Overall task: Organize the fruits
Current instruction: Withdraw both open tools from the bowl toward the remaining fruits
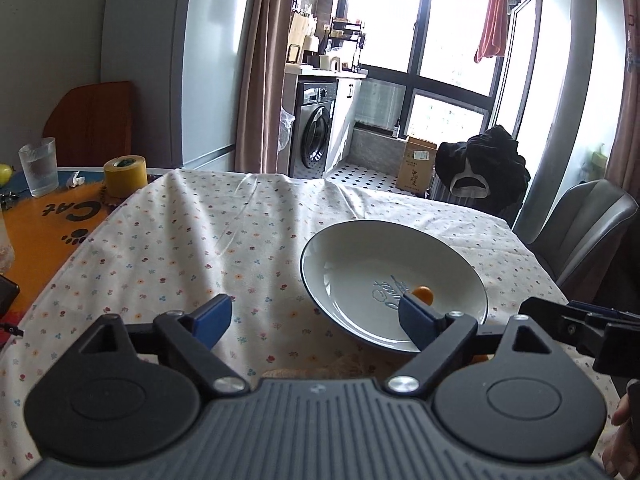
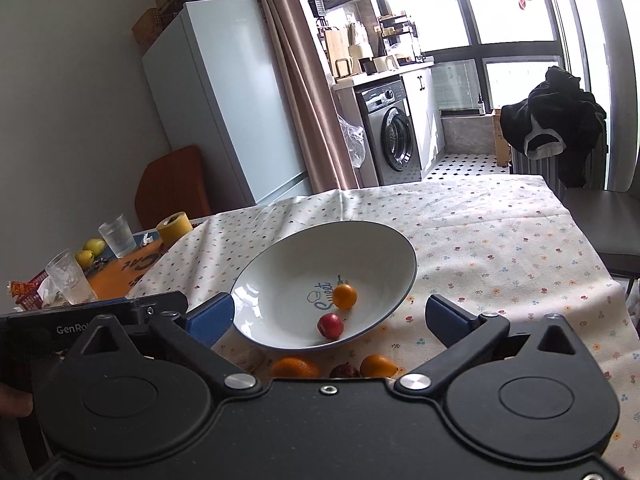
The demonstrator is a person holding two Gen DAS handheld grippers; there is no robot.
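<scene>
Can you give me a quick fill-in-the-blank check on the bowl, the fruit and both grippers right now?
1. The bowl holds ____ fruits: an orange one and a red one.
2. Three more fruits lie on the ____ just in front of the bowl, among them a bigger orange.
3. Both the left gripper and the right gripper are ____ and hold nothing.

Missing words: two; tablecloth; open

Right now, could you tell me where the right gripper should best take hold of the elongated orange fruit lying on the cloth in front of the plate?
Probably across its narrow middle, from above. The elongated orange fruit lies on its side on the tablecloth, beside a dark red fruit. The right gripper is open, so close its fingers across the short width, not along the length.
</scene>
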